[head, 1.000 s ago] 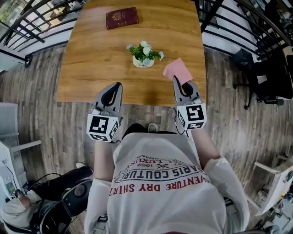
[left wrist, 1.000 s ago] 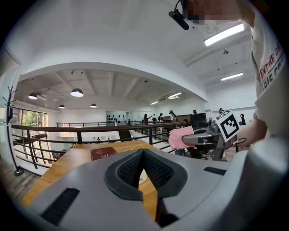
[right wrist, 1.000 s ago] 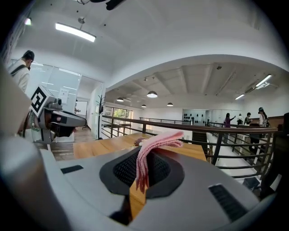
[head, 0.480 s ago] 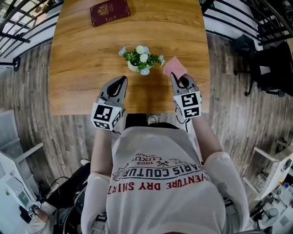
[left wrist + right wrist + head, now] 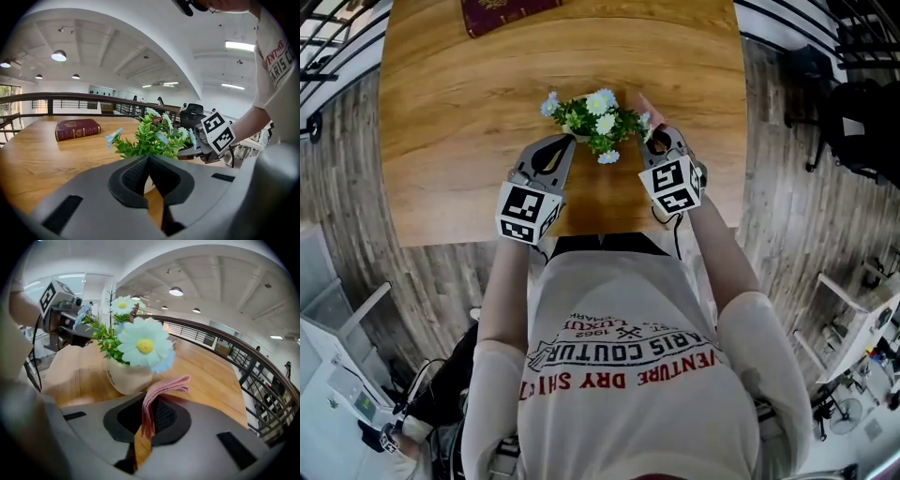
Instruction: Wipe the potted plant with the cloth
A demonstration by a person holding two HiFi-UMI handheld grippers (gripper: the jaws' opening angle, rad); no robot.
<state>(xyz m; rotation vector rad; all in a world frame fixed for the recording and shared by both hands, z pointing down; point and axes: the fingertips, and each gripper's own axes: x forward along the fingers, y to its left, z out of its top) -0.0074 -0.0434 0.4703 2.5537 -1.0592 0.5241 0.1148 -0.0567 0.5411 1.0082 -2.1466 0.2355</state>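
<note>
A small potted plant (image 5: 598, 120) with green leaves and pale flowers stands in a white pot (image 5: 125, 377) on the wooden table (image 5: 450, 141). My right gripper (image 5: 649, 139) is at the plant's right side, shut on a folded pink cloth (image 5: 161, 392) that sticks up from the jaws close to the pot. My left gripper (image 5: 567, 142) is at the plant's left side, shut with nothing in it. In the left gripper view, its tips (image 5: 149, 158) point at the leaves (image 5: 147, 137), just short of them. The right gripper (image 5: 213, 136) shows beyond the plant.
A dark red book (image 5: 502, 11) lies at the table's far end, also the book (image 5: 77, 129) in the left gripper view. A black railing (image 5: 243, 359) runs past the table's edges. A dark chair (image 5: 862, 112) stands on the plank floor at the right.
Both grippers have come forward and down over the table's near edge to either side of the plant. The pink cloth has travelled with the right gripper.
</note>
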